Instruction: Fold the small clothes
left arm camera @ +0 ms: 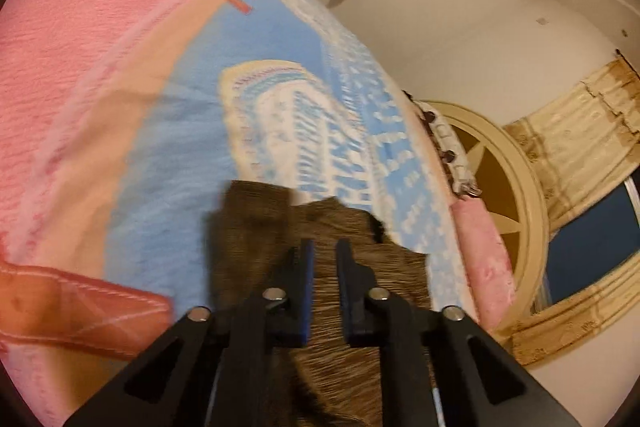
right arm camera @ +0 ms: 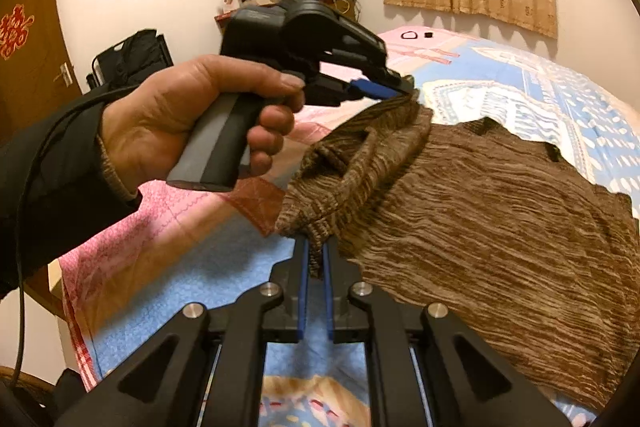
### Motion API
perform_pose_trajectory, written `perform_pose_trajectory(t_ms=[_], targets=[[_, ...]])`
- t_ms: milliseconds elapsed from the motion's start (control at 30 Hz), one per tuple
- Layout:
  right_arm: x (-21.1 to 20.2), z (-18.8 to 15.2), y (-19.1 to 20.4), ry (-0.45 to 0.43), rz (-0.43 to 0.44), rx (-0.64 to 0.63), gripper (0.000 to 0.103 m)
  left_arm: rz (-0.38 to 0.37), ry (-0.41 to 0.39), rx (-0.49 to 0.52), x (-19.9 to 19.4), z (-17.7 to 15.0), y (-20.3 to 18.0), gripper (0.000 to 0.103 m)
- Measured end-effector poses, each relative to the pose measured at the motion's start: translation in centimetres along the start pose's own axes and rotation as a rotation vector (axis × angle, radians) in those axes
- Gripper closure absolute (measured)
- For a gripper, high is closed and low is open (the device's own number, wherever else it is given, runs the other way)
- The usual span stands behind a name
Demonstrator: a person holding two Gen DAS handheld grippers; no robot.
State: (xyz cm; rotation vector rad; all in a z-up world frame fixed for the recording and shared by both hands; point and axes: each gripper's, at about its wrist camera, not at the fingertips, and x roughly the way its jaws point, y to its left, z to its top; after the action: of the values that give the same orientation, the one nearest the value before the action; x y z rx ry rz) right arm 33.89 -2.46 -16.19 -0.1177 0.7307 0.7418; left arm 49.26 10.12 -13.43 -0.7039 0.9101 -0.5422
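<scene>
Garment pinched at two points, fold about to swing

Brown knit garment (right arm camera: 480, 195) lies on the bed (right arm camera: 580, 95), main body spread flat to approx 3 o'clock of the right tongs (right arm camera: 315, 259) in the right wrist view. Right tongs are clenched on a bunched edge of it, fabric squeezed between the blue pads, low near the bed.

Left tongs (right arm camera: 394, 89) sit at approx 1 o'clock from the right ones, higher up, nipping another bit of the same edge. In the left wrist view the left tongs (left arm camera: 325, 259) look nearly closed w/ a thin gap and knit beneath; blur hides pad contact there. The strip between the two grips runs diagonally from 6 to 1 o'clock, slack and rumpled.

Long axis of the flat part runs roughly 9 to 3 o'clock. Judgement: lifted edge needs carrying toward 3 o'clock over the body.

Left hand (right arm camera: 192, 115) wraps its handle, wrist bent, tongs angled downward. Right tongs point down-forward.
</scene>
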Motion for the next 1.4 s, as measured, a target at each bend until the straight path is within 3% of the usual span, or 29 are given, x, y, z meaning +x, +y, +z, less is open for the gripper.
perform_pose_trajectory(t_ms=[133, 233, 300, 367, 400, 433, 467, 533, 567, 633, 667, 700, 800, 900, 1067, 1100, 1133, 1167, 1200, 1400], targets=[[-1.3, 0.0, -1.8, -0.012, 0.002, 0.049, 0.095, 0.026, 0.036, 0.034, 1.9, -0.4, -1.4, 0.096], [-2.4, 0.0, -3.0, -0.025, -0.019, 0.070, 0.096, 0.118, 0.060, 0.070, 3.0, -1.1, -1.6, 0.096], [-2.9, 0.0, -3.6, -0.031, -0.022, 0.080, 0.096, 0.136, 0.037, 0.124, 2.0, -1.3, -2.1, 0.096], [-3.2, -0.1, -3.9, -0.035, -0.030, 0.084, 0.096, 0.207, -0.030, 0.205, -0.1, -0.8, -3.0, 0.093], [-3.3, -0.2, -4.0, -0.037, -0.025, 0.093, 0.096, 0.228, -0.052, 0.219, -1.0, -0.6, -3.0, 0.086], [-3.1, -0.2, -4.1, -0.034, -0.017, 0.097, 0.096, 0.255, -0.064, 0.214, -1.5, -0.4, -2.6, 0.050], [-2.8, -0.3, -3.9, -0.025, -0.005, 0.096, 0.095, 0.294, -0.085, 0.191, -2.5, -0.3, -1.9, 0.020], [-2.4, -0.3, -4.2, -0.027, 0.005, 0.103, 0.091, 0.298, -0.129, 0.167, -3.7, -0.4, -0.6, 0.017], [-2.0, -0.4, -4.1, -0.022, 0.015, 0.112, 0.089, 0.316, -0.097, 0.152, -3.7, -0.5, 0.3, 0.017], [-1.5, -0.3, -3.7, -0.012, 0.009, 0.113, 0.056, 0.310, -0.035, 0.099, -3.2, -0.5, 2.0, 0.017], [-1.3, -0.3, -3.2, -0.020, -0.004, 0.111, 0.024, 0.273, -0.021, 0.060, -3.0, -0.7, 3.0, 0.017], [-1.4, -0.3, -2.7, -0.040, -0.005, 0.108, 0.012, 0.265, 0.005, 0.045, -2.5, -0.8, 3.6, 0.017], [-0.4, -0.2, -0.1, -0.025, -0.036, 0.018, 0.016, 0.286, 0.030, 0.057, -1.0, -1.2, 4.2, 0.017], [1.3, -0.1, 1.6, 0.009, -0.085, -0.055, 0.018, 0.241, 0.051, 0.015, 0.1, -1.1, 5.1, 0.017], [4.6, 0.3, 3.4, 0.075, -0.136, -0.125, 0.020, 0.195, 0.052, 0.068, 1.0, -0.6, 4.8, 0.017], [5.5, 0.6, 3.6, 0.083, -0.145, -0.137, 0.031, 0.168, 0.052, 0.061, 0.9, -0.5, 4.9, 0.019], [6.1, 0.7, 3.5, 0.095, -0.150, -0.140, 0.043, 0.148, 0.073, 0.057, 1.2, -0.6, 4.9, 0.048], [6.8, 0.8, 3.4, 0.118, -0.147, -0.137, 0.075, 0.159, 0.094, 0.060, 1.4, -0.6, 4.8, 0.092], [7.4, 0.7, 3.1, 0.140, -0.142, -0.130, 0.087, 0.163, 0.094, 0.045, 1.4, -0.6, 4.9, 0.092], [4.6, 1.0, 2.1, 0.071, -0.125, -0.117, 0.091, 0.072, 0.033, 0.009, 0.7, 0.0, 3.0, 0.093]])
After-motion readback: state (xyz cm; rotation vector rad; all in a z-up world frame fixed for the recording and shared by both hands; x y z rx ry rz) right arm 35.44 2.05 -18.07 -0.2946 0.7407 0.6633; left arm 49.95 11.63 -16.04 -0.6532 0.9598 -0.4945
